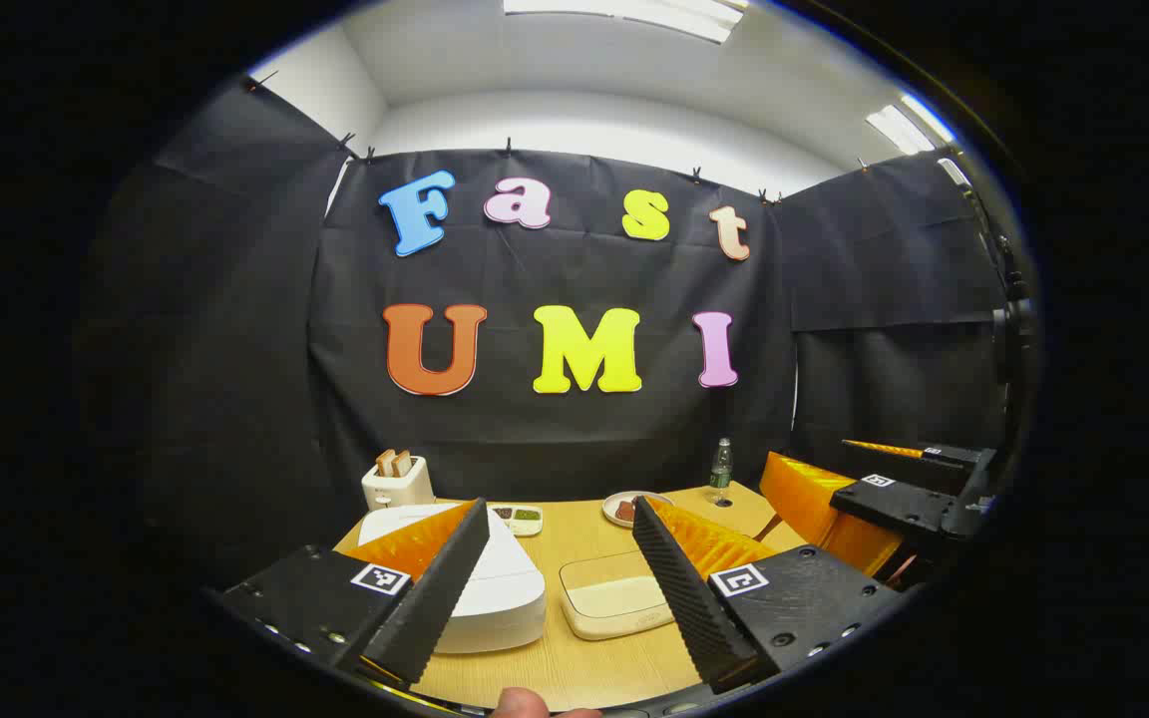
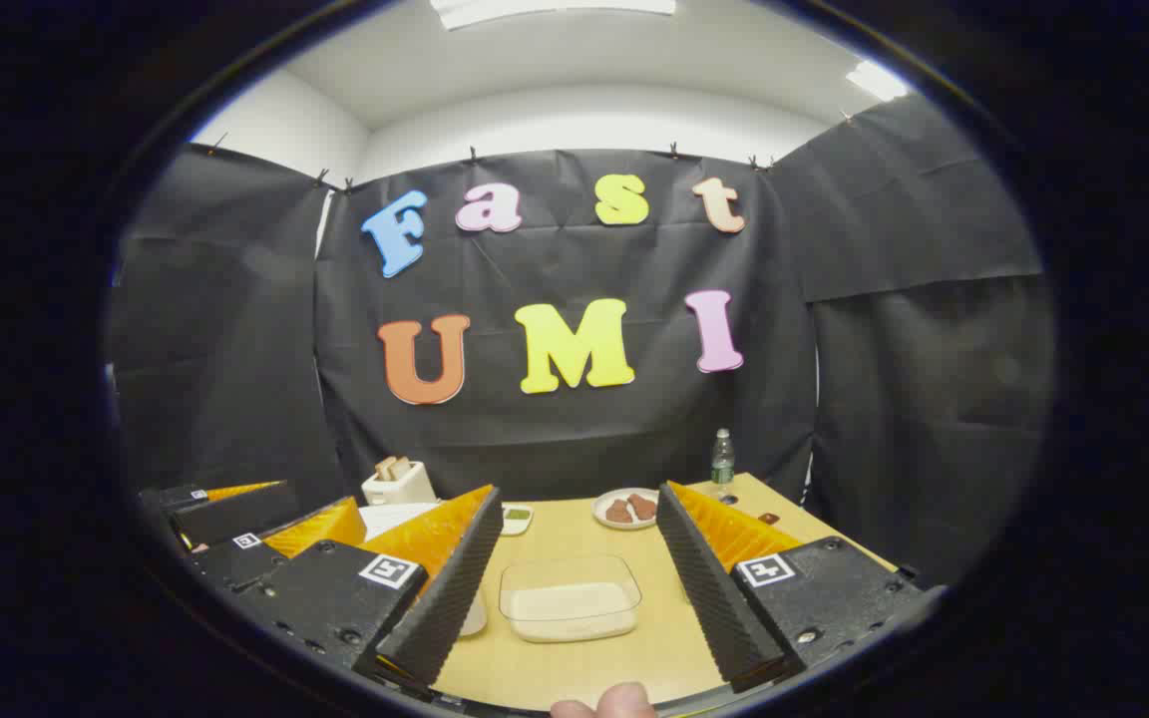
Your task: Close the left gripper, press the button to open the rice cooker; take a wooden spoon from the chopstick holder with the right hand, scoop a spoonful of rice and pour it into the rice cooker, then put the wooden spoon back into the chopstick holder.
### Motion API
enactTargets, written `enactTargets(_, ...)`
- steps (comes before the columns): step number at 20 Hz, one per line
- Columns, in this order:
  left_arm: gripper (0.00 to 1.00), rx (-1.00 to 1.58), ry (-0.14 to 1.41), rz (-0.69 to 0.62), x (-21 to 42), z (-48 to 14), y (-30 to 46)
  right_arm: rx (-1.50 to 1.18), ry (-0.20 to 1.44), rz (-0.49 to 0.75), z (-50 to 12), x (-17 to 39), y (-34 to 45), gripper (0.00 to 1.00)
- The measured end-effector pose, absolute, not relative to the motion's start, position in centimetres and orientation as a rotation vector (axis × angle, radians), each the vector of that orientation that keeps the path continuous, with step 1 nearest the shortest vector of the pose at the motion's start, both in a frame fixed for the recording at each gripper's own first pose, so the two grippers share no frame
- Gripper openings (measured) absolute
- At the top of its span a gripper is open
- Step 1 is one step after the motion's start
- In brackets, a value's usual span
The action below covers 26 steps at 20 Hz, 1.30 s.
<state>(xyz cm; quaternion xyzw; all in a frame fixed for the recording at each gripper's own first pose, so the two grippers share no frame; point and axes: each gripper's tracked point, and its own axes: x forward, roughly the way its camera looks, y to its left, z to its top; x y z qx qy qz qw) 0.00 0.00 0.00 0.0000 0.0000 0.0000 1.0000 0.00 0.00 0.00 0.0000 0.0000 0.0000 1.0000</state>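
A white rice cooker [image 1: 495,588] with its lid down sits on the wooden table [image 1: 574,538], just ahead of my left gripper [image 1: 560,507], whose fingers stand wide open and hold nothing. A clear tray of rice [image 1: 614,598] lies to the cooker's right. In the right gripper view the same tray of rice [image 2: 570,598] lies between the spread fingers of my right gripper [image 2: 576,494], which is open and holds nothing. A strip of the cooker [image 2: 385,519] shows behind its left finger. Each gripper sees the other: the right gripper [image 1: 824,469] and the left gripper [image 2: 310,496].
At the back of the table stand a white toaster [image 1: 397,481] with bread in it, a small sauce dish [image 1: 518,517], a plate of brown food [image 1: 634,507] and a green bottle [image 1: 721,467]. Black cloth walls close in the booth. A fingertip [image 2: 614,700] shows at the bottom edge.
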Motion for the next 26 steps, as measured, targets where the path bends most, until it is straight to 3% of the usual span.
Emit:
enactTargets(17, 0.95, -0.001, -0.009, 0.111, -1.3, 0.8, 3.1, -0.016, -0.111, -0.039, 2.5, -0.8, -2.5, 1.0)
enactTargets(26, 0.94, -0.025, -0.009, 0.151, -1.9, 1.0, 3.7, -0.02, -0.092, -0.03, 2.3, -1.1, -3.6, 0.99)
